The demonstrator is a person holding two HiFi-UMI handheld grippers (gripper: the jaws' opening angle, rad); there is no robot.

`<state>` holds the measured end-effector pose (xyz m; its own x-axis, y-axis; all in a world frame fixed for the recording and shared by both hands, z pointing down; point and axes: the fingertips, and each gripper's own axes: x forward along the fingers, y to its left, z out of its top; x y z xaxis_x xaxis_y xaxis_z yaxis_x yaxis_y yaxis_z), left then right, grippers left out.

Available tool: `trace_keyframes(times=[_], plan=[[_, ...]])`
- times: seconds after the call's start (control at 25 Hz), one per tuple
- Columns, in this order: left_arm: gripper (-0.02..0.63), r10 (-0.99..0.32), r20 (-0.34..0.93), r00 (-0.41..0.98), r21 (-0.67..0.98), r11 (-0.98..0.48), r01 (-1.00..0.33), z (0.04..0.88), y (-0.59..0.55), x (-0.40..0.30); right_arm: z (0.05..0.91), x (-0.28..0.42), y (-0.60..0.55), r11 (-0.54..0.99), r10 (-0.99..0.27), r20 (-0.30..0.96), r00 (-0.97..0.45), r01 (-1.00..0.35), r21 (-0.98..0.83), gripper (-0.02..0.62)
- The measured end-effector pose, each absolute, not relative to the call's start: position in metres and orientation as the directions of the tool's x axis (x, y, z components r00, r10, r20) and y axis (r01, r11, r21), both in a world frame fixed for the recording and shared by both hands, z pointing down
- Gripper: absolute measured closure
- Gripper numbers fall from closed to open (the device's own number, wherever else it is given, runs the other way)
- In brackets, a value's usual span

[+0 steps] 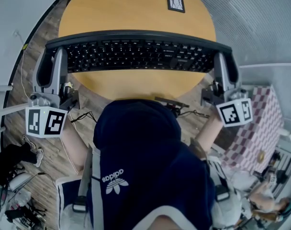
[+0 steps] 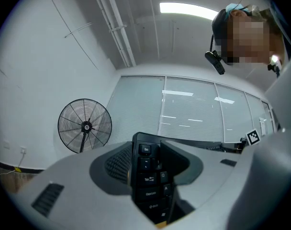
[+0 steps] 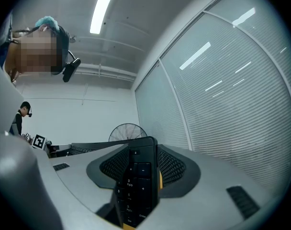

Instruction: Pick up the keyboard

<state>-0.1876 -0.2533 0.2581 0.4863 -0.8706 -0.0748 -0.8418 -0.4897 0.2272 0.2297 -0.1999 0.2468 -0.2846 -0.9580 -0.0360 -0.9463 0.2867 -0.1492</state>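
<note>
The long black computer keyboard [image 1: 140,55] spans the near half of the round wooden table [image 1: 136,8], seen whole only in the head view; the left gripper [image 1: 58,61] clamps its Esc end, the right gripper [image 1: 223,63] its number-pad end; only the gripper views show a round standing fan [image 2: 84,126] beyond.
</note>
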Motion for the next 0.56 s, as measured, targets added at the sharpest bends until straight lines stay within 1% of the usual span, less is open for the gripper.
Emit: trace_keyframes(times=[0.56], plan=[[0.428, -0.87, -0.061, 0.489, 0.225, -0.489, -0.842, 0.2584, -0.2543, -0.1854, 0.249, 0.2327, -0.1996, 0.271, -0.962, -0.009, -0.272, -0.953, -0.135, 0.413]])
